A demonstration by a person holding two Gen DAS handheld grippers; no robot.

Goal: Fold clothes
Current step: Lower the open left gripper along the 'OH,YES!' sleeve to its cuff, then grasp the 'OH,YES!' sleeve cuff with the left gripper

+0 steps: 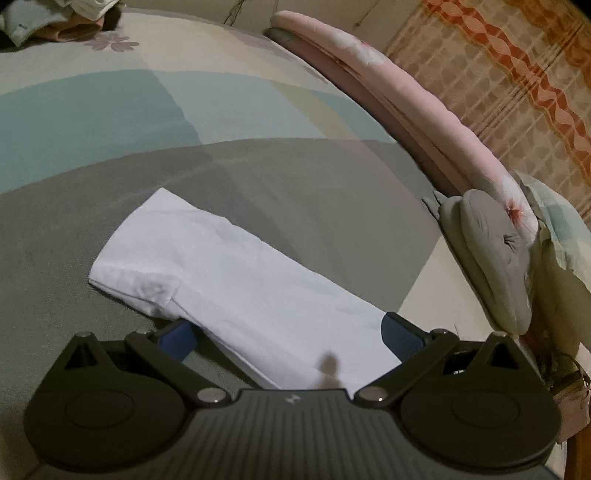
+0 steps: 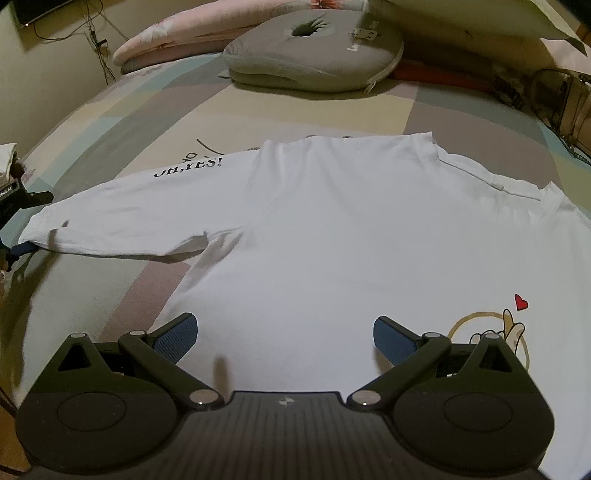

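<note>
A white T-shirt [image 2: 332, 229] lies flat on the bed, with black lettering on one sleeve and a heart cartoon print [image 2: 513, 325] near its right side. My right gripper [image 2: 284, 338] is open just over the shirt's near edge, nothing between its fingers. In the left wrist view the shirt's sleeve [image 1: 229, 273] stretches away across the grey patch of sheet. My left gripper [image 1: 284, 336] is open, its fingers straddling the sleeve's near end. One blue pad [image 2: 24, 248] of the left gripper shows at the sleeve cuff in the right wrist view.
The bed sheet [image 1: 92, 122] is a patchwork of teal, grey and cream. A grey round cushion [image 2: 314, 55] and a long pink pillow [image 2: 177, 37] lie at the bed's far side. Loose clothes [image 1: 55, 22] are piled in a far corner. Cables [image 2: 96, 44] hang by the wall.
</note>
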